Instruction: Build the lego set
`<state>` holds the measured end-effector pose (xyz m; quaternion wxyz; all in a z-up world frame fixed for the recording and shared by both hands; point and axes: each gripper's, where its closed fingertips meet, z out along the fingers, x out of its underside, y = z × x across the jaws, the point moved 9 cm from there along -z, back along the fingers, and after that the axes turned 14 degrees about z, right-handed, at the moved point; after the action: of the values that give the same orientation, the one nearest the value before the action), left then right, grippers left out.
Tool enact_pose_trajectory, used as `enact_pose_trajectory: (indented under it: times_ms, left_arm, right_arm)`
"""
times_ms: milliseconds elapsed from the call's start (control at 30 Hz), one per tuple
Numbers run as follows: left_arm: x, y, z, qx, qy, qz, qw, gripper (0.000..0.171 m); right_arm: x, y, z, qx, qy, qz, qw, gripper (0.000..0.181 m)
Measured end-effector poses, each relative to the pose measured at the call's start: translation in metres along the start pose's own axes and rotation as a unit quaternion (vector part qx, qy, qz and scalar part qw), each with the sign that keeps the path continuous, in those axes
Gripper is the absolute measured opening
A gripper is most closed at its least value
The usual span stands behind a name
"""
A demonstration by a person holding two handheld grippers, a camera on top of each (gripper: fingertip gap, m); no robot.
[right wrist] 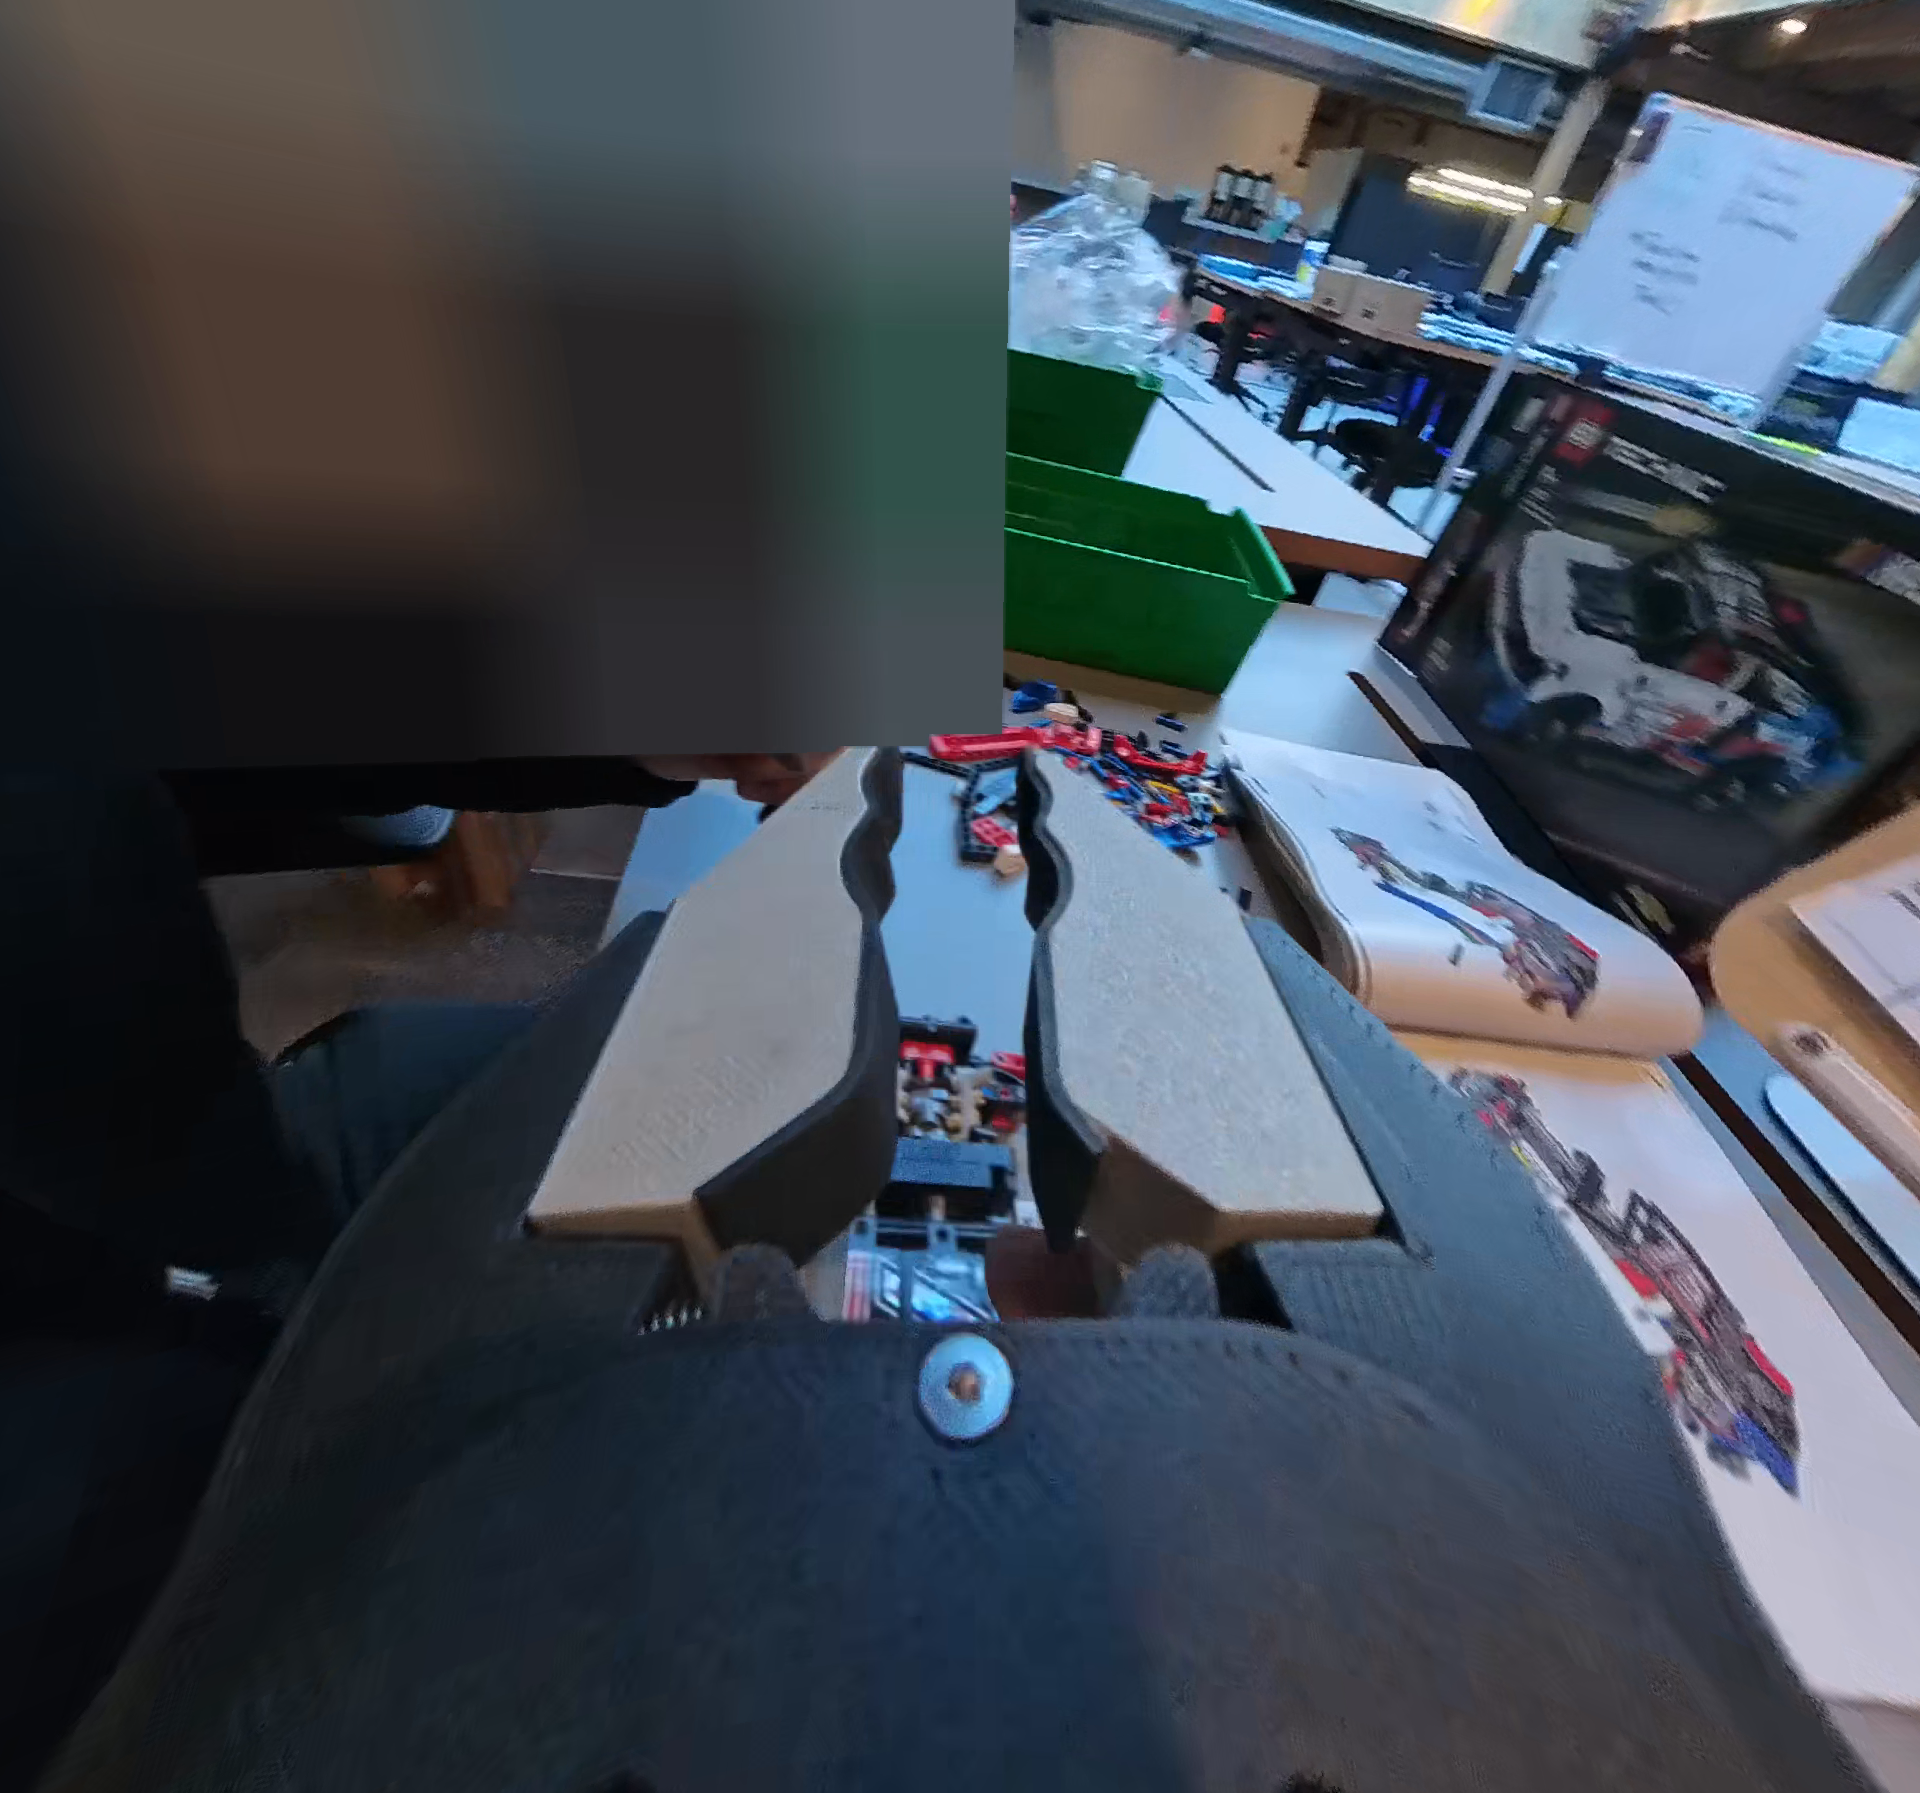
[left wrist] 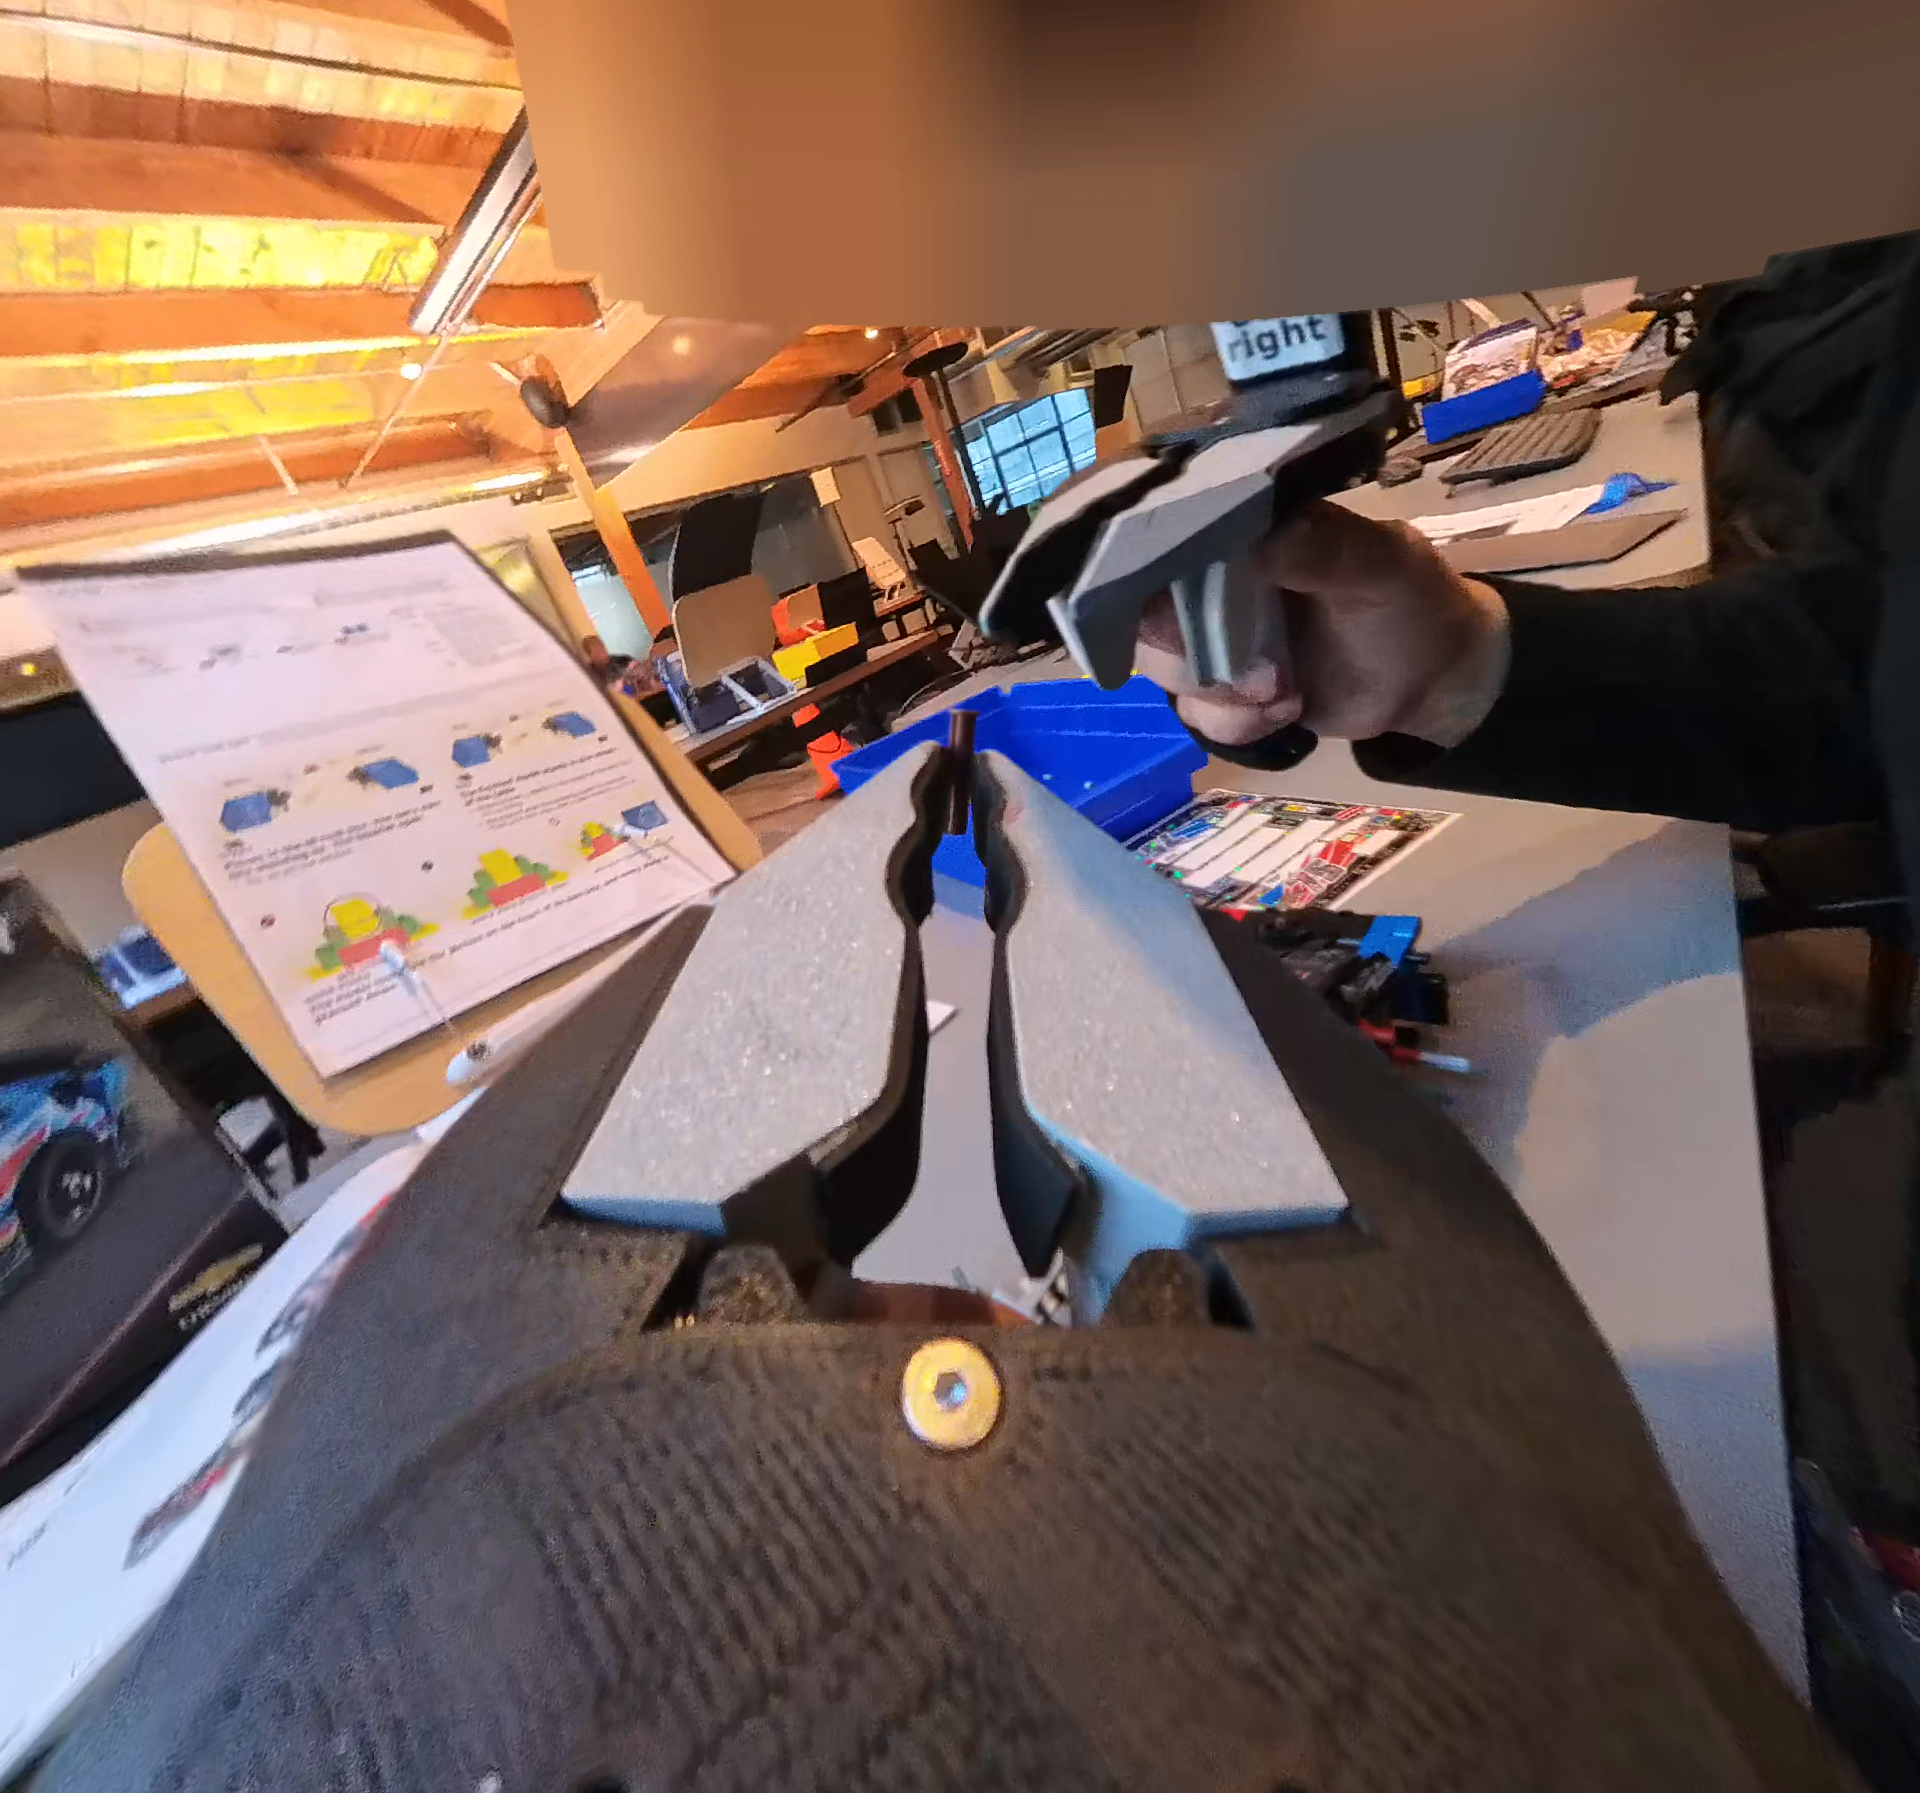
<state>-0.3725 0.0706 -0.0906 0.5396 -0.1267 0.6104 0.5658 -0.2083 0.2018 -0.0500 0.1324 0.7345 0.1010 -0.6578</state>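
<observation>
- left gripper: fingers pinching a dark lego pin, upright at the tips, raised in front of the blue bin
- right gripper: fingers spread, nothing between; above the tabletop, loose lego pieces (red, blue, black) just beyond the tips; partial build lower in the gap

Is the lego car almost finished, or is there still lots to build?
Still lots. A small built chunk sits on the table below the right gripper, which is open and empty. The left gripper pinches one dark pin. A big pile of loose pieces waits, and the instruction book lies open.
</observation>
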Motion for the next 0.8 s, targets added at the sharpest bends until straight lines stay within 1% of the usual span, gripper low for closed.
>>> enact_pose_trajectory:
  times_ms: [133, 233, 367, 533, 800]
  left_arm:
    - [-0.012, -0.013, 0.009, 0.011, -0.018, 0.035, 0.999, 0.001]
    - [-0.015, -0.018, 0.014, 0.017, -0.025, 0.041, 0.999, 0.001]
    - [-0.018, -0.020, 0.019, 0.023, -0.037, 0.028, 0.999, 0.001]
    - [-0.018, -0.025, 0.022, 0.028, -0.042, 0.023, 0.998, 0.001]
    - [-0.020, -0.026, 0.023, 0.023, -0.051, -0.006, 0.998, 0.001]
  right_arm:
    - [-0.001, 0.026, 0.010, -0.020, 0.020, -0.040, 0.999, 0.020]
    - [0.000, 0.036, 0.012, -0.009, 0.032, -0.060, 0.998, 0.020]
    - [-0.003, 0.040, 0.012, 0.005, 0.030, -0.059, 0.998, 0.017]
    - [-0.005, 0.040, 0.009, 0.009, 0.021, -0.058, 0.998, 0.009]
    - [-0.003, 0.043, 0.011, 0.016, 0.026, -0.064, 0.997, 0.007]
